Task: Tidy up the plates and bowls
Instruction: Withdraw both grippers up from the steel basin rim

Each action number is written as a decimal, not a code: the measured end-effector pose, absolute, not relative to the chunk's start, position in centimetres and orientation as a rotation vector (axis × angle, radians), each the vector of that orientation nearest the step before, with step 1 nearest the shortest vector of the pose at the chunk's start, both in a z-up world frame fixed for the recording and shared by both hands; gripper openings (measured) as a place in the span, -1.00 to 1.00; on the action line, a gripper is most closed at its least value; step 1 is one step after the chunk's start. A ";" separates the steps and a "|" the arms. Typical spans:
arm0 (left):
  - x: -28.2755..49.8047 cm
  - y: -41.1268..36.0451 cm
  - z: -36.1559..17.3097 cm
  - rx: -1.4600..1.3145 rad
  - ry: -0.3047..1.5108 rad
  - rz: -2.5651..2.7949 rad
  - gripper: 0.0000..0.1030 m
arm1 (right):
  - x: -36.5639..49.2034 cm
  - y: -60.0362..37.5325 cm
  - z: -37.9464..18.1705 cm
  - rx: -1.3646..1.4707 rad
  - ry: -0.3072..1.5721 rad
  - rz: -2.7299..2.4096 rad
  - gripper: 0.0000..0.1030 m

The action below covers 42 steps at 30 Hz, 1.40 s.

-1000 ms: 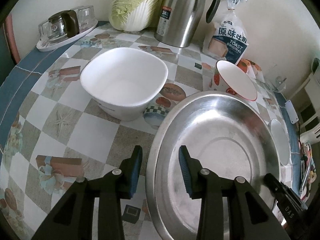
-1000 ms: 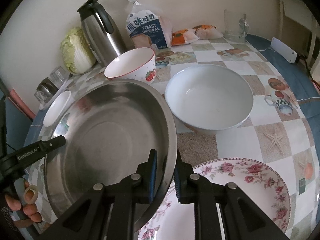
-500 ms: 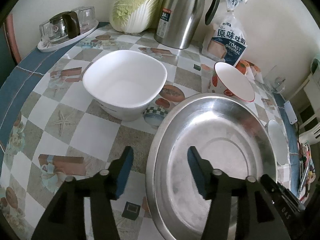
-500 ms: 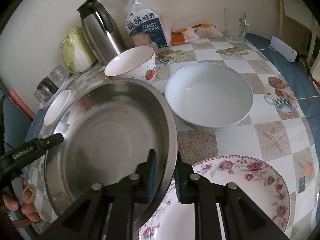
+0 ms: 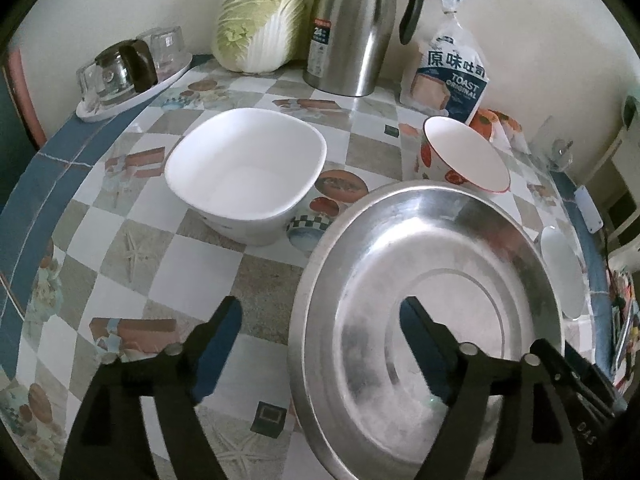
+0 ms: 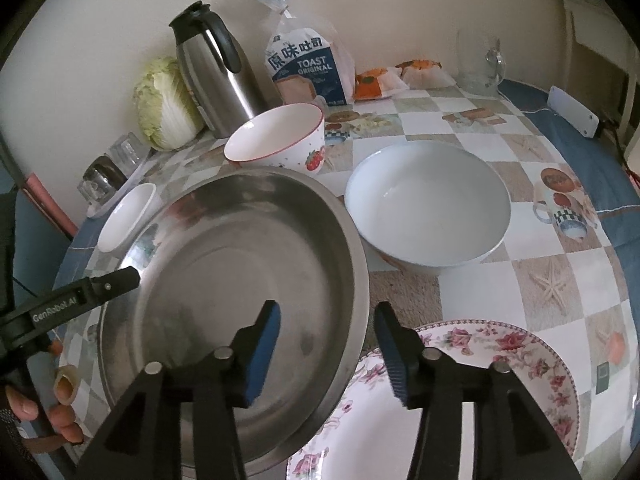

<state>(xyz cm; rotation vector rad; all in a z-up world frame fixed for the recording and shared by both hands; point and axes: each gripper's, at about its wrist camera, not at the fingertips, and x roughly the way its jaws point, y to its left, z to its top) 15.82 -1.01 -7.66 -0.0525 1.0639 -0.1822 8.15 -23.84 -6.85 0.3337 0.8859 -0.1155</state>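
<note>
Your work surface is the checkered table (image 5: 120, 280), patterned with cups and starfish. The largest item on it is the steel basin (image 6: 224, 280), which sits on the cloth with its right edge overlapping the rim of the floral plate (image 6: 500, 360). That plate lies at the near right of your right-wrist view.

Next in size, the round white bowl (image 6: 428, 208) stands just beyond the plate and just right of the basin — whether they touch cannot be told. The square white bowl (image 5: 244, 176) stands to the left of the basin, apart from it. The strawberry bowl (image 6: 280, 140) sits directly behind the basin's far rim, close to it.

Along the wall you have the steel thermos (image 5: 352, 28), the cabbage (image 5: 260, 20), the toast bag (image 5: 452, 72) and a tray of glasses (image 5: 128, 68).

Your left gripper (image 5: 320, 320) is spread wide: one finger hangs over the bare cloth, the other over the basin's interior, with the near rim between them and neither pad touching it. Your right gripper (image 6: 328, 320) is likewise spread — its fingers straddle the basin's right rim, one inside the basin, one over the plate, gripping nothing.
</note>
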 end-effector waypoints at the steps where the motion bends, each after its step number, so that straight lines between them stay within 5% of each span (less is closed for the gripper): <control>1: 15.8 -1.1 -7.7 -0.047 1.064 -0.182 0.75 | 8.1 -23.8 -6.8 0.331 0.883 -0.115 0.22; 14: 14.8 -1.8 -6.6 0.021 1.020 -0.163 0.83 | 7.6 -23.3 -5.9 0.311 0.843 -0.103 1.00; 29: 11.7 -2.2 -3.0 -0.025 0.927 -0.197 0.84 | 5.2 -24.0 -3.9 0.294 0.827 -0.174 1.00; 42: 7.7 -4.9 -0.9 -0.146 0.957 -0.388 0.84 | -1.7 -32.1 -6.3 0.560 0.885 -0.389 1.00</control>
